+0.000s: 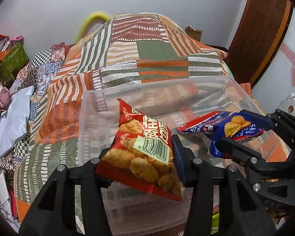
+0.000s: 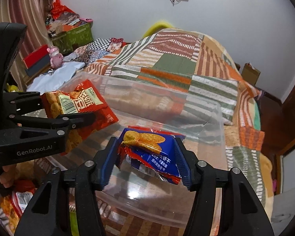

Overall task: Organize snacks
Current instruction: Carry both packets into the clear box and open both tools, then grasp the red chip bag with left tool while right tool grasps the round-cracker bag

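Observation:
My left gripper (image 1: 141,155) is shut on a red snack bag (image 1: 145,149) with a barcode label and holds it over the clear plastic bin (image 1: 92,106). My right gripper (image 2: 145,161) is shut on a blue cracker packet (image 2: 155,153) and holds it over the same bin (image 2: 216,129). In the left wrist view the right gripper (image 1: 245,131) with the blue packet (image 1: 222,127) is at the right. In the right wrist view the left gripper (image 2: 76,110) with the red bag (image 2: 82,106) is at the left. The bin's floor looks bare.
The bin sits on a bed with a striped patchwork quilt (image 1: 147,49). More snack packets (image 2: 15,202) lie at the lower left beside the bin. A white pillow (image 1: 11,118), a pink toy (image 2: 55,57) and a green box (image 2: 74,37) are at the left.

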